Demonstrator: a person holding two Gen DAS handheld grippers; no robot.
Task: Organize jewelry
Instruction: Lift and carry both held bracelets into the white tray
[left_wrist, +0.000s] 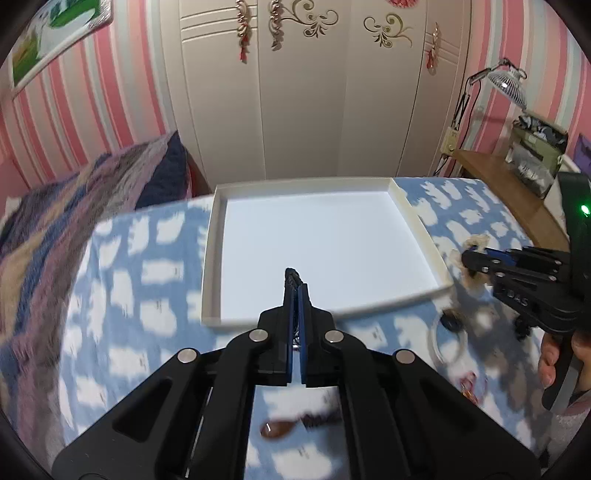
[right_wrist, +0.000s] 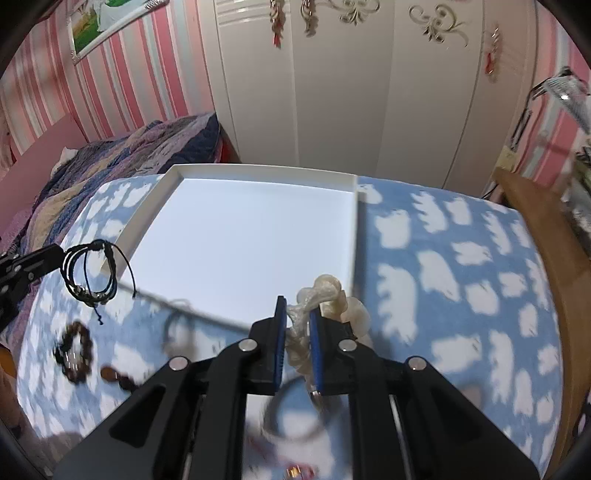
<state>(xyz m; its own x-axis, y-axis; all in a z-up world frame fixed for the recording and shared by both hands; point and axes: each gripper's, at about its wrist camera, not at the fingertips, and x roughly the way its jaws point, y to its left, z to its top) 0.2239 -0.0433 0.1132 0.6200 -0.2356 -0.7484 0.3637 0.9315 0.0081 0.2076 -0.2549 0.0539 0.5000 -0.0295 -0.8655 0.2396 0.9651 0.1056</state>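
Observation:
My left gripper (left_wrist: 297, 286) is shut on a black cord bracelet (right_wrist: 92, 273), whose braided end (left_wrist: 293, 274) peeks out past the fingertips. It hangs in loops from that gripper (right_wrist: 59, 255) just above the left rim of the white tray (right_wrist: 355, 236). My right gripper (right_wrist: 297, 304) is shut on a cream knotted bracelet (right_wrist: 325, 290) and is lifted above the tray's near right corner. In the left wrist view the right gripper (left_wrist: 466, 258) holds that cream bracelet (left_wrist: 476, 242) just right of the tray (left_wrist: 214, 258). The tray's floor is bare.
On the blue cloud-print cloth lie a brown bead bracelet (right_wrist: 74, 354), a brown pendant piece (right_wrist: 118, 376), a clear bangle (left_wrist: 448, 343), a dark ring (left_wrist: 452, 321) and a small red item (left_wrist: 469, 384). A quilted bed is on the left, a wooden side table (left_wrist: 491, 173) on the right and a wardrobe behind.

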